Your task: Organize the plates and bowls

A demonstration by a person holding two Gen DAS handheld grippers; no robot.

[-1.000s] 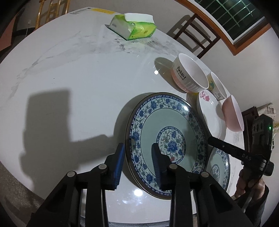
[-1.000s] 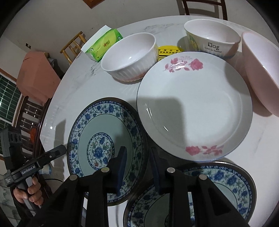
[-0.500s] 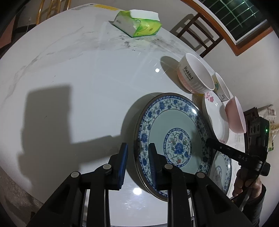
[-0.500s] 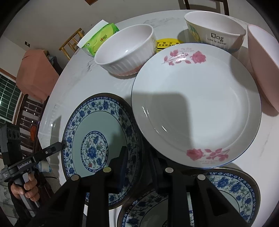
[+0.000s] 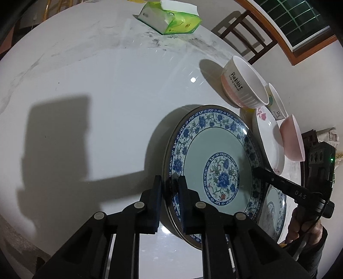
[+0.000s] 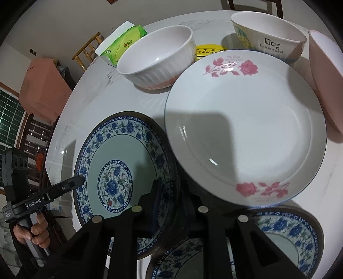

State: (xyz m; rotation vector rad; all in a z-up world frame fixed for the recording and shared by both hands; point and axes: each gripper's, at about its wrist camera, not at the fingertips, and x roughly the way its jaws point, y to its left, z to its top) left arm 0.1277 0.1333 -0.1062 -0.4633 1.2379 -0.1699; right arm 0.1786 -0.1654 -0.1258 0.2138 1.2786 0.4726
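A blue-and-white floral plate (image 5: 216, 163) (image 6: 120, 169) is held between both grippers. My left gripper (image 5: 169, 188) is shut on its left rim, and shows in the right wrist view (image 6: 77, 181). My right gripper (image 6: 171, 193) is shut on the opposite rim, and shows in the left wrist view (image 5: 257, 170). A second blue floral plate (image 6: 268, 240) (image 5: 274, 206) lies below it. A white plate with pink roses (image 6: 246, 128) lies beyond. A white ribbed bowl (image 6: 158, 58) (image 5: 244, 83), a "Dog" bowl (image 6: 270, 38) and a pink bowl (image 6: 325, 73) (image 5: 293, 137) stand behind.
The round white marble table (image 5: 96, 75) carries a green tissue pack (image 5: 171, 19) (image 6: 122, 45) at its far side and a yellow disc (image 6: 208, 50) between the bowls. Wooden chairs (image 5: 246, 28) stand around the table.
Both grippers closed onto the rim of the blue floral plate. The plate has tilted and shifted slightly right in the left wrist view.
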